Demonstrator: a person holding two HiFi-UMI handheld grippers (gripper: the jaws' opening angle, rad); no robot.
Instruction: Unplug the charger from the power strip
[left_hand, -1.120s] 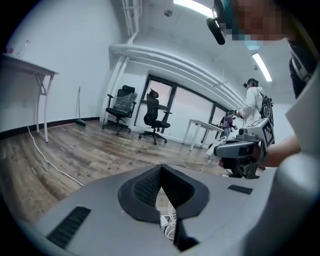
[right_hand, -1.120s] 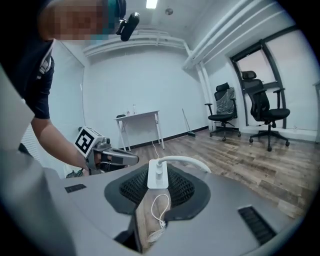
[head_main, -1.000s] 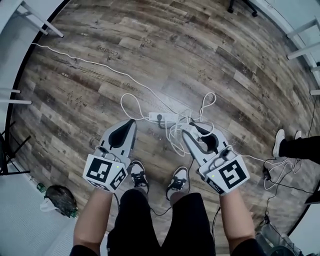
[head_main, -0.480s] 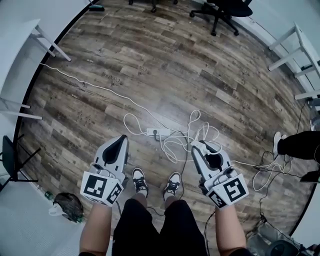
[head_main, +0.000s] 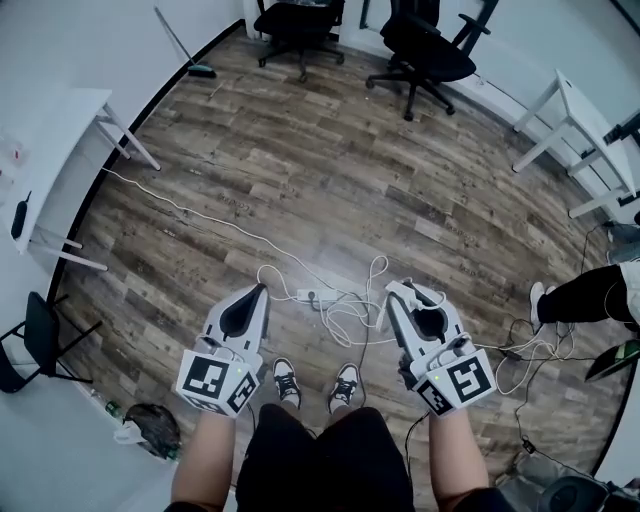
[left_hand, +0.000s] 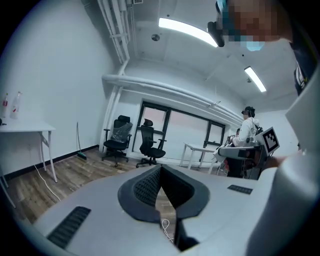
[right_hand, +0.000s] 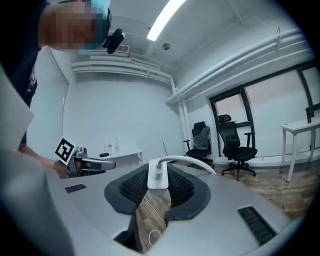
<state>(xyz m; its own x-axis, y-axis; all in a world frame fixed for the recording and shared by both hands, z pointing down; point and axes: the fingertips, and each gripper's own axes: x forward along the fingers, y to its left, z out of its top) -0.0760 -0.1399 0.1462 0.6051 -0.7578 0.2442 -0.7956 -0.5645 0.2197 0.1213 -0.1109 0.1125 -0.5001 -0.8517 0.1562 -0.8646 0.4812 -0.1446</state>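
Note:
The white power strip (head_main: 309, 296) lies on the wooden floor in front of the person's shoes, with white cable (head_main: 345, 312) looped around it. My right gripper (head_main: 393, 291) is held well above the floor, shut on the white charger (head_main: 401, 289). In the right gripper view the charger (right_hand: 158, 176) sits upright between the dark pads, and its cable (right_hand: 192, 162) arcs off to the right. My left gripper (head_main: 261, 289) hovers left of the strip. Its pads (left_hand: 148, 186) meet at the tip with nothing between them.
Two black office chairs (head_main: 425, 50) stand at the far wall. White desks are at the left (head_main: 60, 125) and right (head_main: 580, 105). Another person's leg (head_main: 585, 295) and tangled cables (head_main: 525, 350) are at the right. A dark bag (head_main: 150, 428) lies lower left.
Both grippers and the view have risen away from the floor, so the power strip looks smaller. The right gripper still carries the charger, and its cable trails down.

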